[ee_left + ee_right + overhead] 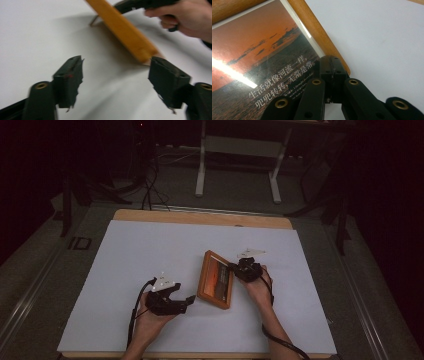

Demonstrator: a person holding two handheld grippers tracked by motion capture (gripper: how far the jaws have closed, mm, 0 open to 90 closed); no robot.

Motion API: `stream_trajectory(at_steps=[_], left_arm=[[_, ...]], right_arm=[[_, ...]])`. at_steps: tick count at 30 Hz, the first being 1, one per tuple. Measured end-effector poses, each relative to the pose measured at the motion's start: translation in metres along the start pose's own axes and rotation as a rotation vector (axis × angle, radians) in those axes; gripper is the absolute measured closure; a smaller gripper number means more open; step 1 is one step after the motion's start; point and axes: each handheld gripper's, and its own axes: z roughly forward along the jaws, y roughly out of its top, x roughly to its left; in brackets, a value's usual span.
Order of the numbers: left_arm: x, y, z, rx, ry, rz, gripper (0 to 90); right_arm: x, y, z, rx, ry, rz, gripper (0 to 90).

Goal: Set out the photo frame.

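On the framed sunset photo [257, 62], white Chinese text reads "生活就像河流一样".

Picture frame [216, 279] on table [150, 250], between left gripper [186, 303] and right gripper [234, 268]

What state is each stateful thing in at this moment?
picture frame: propped at a tilt, one edge raised off the table, held at its frame edge
right gripper: jaws shut on the picture frame's wooden edge
left gripper: jaws open, nothing between them, beside the frame's near corner
white table cover: lying flat
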Motion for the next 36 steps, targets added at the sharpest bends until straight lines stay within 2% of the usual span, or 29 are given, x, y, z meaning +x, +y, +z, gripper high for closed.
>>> stream_trajectory(at_steps=[1,2,5,10,14,16,19,25,27,30,33,36], left_arm=[[-0.003,0.001,0.002,0.003,-0.003,0.007,23.4],[-0.005,0.003,0.005,0.002,-0.034,0.007,20.0],[-0.006,0.005,0.007,-0.003,-0.051,0.005,18.9],[-0.001,0.01,0.018,-0.014,-0.105,-0.045,18.0],[0.0,0.011,0.032,0.005,-0.105,-0.084,17.8],[0.0,0.012,0.039,0.026,-0.092,-0.081,17.9],[0.0,0.014,0.047,0.032,-0.11,-0.105,18.2],[-0.001,0.019,0.056,0.043,-0.117,-0.134,24.9],[-0.001,0.019,0.058,0.054,-0.132,-0.151,28.5],[0.001,0.02,0.059,0.057,-0.189,-0.188,37.9],[0.002,0.022,0.061,0.076,-0.199,-0.197,46.6],[0.002,0.024,0.061,0.091,-0.202,-0.212,47.9]], right_arm=[[0.0,0.0,0.0,-0.001,-0.002,0.002,90.0],[0.0,0.0,0.0,-0.002,-0.003,0.006,90.0],[0.0,-0.001,0.0,-0.004,-0.003,0.006,90.0],[0.0,0.0,0.0,-0.003,-0.003,0.005,90.0],[0.0,-0.001,0.0,-0.011,0.0,0.005,90.0],[0.0,-0.002,0.0,-0.012,0.0,0.004,90.0],[0.0,-0.002,0.0,-0.011,-0.001,0.002,90.0],[-0.001,-0.003,0.0,-0.022,0.004,0.007,90.0],[0.0,-0.003,0.0,-0.021,0.005,0.006,90.0],[0.0,-0.003,-0.001,-0.021,0.007,-0.003,90.0],[0.002,-0.003,-0.001,-0.012,-0.001,-0.024,90.0],[0.003,-0.002,-0.002,-0.001,0.0,-0.043,90.0]])
